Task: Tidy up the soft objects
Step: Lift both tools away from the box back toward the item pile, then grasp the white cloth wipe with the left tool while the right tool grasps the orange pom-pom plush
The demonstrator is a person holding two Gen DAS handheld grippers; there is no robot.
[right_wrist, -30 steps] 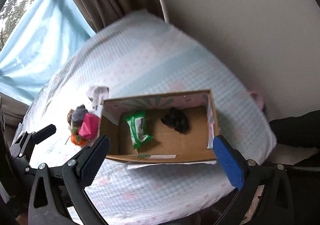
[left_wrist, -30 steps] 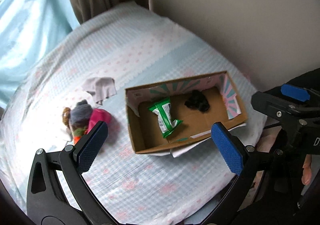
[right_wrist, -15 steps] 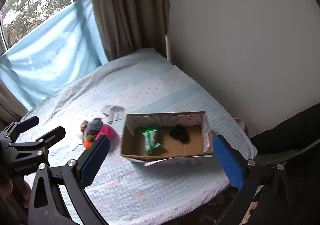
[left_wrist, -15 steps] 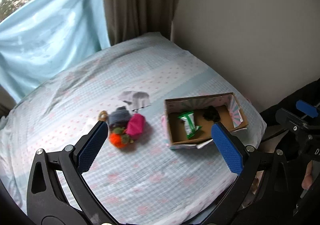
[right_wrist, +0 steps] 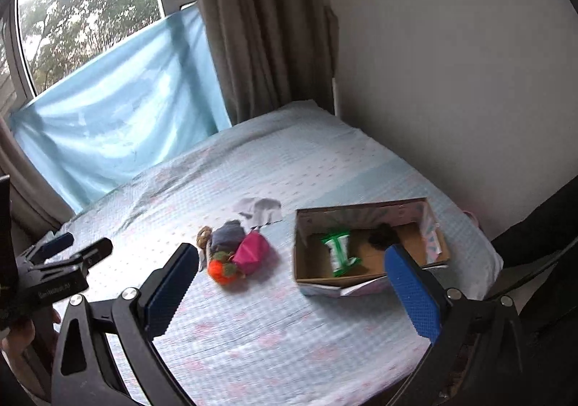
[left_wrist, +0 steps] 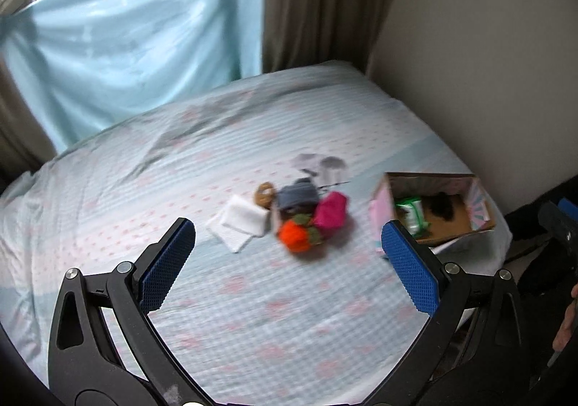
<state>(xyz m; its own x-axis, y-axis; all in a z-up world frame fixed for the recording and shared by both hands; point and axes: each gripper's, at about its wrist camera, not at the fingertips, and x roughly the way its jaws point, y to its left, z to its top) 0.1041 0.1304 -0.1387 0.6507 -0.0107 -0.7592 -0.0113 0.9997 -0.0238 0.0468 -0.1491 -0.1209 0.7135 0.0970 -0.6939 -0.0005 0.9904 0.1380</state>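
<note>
Two grippers hang above the bed [left_wrist: 253,297], both spread wide and holding nothing: the left gripper [left_wrist: 289,261] and the right gripper [right_wrist: 292,286]. Largest of the things on the bed is the box [right_wrist: 365,283], an open cardboard one near the bed's right edge by the wall, its long axis running left to right in the right wrist view. Inside it lie a green pack [right_wrist: 339,250] toward its left end and a dark bundle [right_wrist: 383,236] further right. Just left of the box, apart from it, sits the pile [left_wrist: 307,214] of soft things not yet put away: a pink piece [left_wrist: 330,211] nearest the box, a grey roll [left_wrist: 298,194] behind it, an orange ball [left_wrist: 296,238] in front, a small brown piece on the far left. Touching the pile's left side is a folded white cloth [left_wrist: 238,223]; beyond the pile, farther from the box's front, lies a grey rag [left_wrist: 319,165]. From the left gripper the pile lies straight ahead and below, centred between its fingers, while the right gripper faces the gap between pile and box, so the left looks better placed to pick next and carry rightward to the box.
</note>
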